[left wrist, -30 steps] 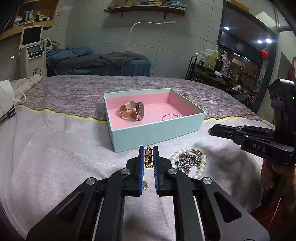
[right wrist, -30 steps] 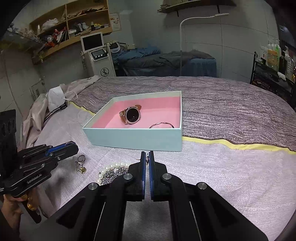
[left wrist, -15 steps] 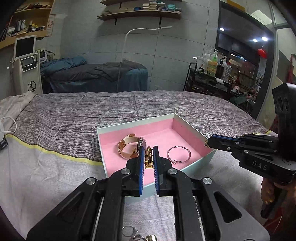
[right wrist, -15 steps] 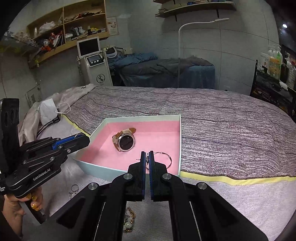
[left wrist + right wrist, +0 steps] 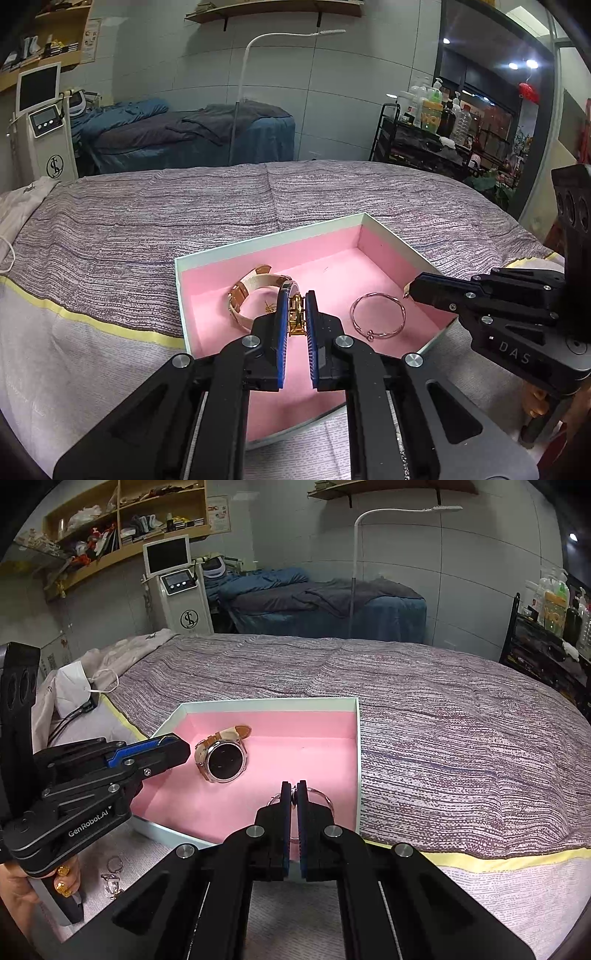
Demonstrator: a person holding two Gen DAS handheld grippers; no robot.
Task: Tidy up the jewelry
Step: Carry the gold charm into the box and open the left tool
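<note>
A pale blue box with a pink lining point(image 5: 229, 251) point(image 5: 266, 703) sits on the bed. Inside lie a rose-gold watch point(image 5: 251, 291) point(image 5: 223, 758) and a thin bangle point(image 5: 376, 314) point(image 5: 325, 797). My left gripper point(image 5: 295, 314) is shut on a small gold piece of jewelry point(image 5: 295, 317) and holds it over the box, just right of the watch. My right gripper point(image 5: 293, 794) is shut over the box's right side above the bangle; something small shows at its tip in the left wrist view point(image 5: 406, 291), too small to name.
Silver rings point(image 5: 112, 875) lie on the cover left of the box's near corner. A purple knit blanket point(image 5: 443, 720) covers the far bed. A white mask and cables point(image 5: 77, 690) lie at the left. A treatment machine point(image 5: 181, 590) and a black cart point(image 5: 424, 140) stand behind.
Both grippers have moved forward from the jewelry pile to above the box. The left one carried the gold piece along. The pearl and chain pile has dropped out of view.
</note>
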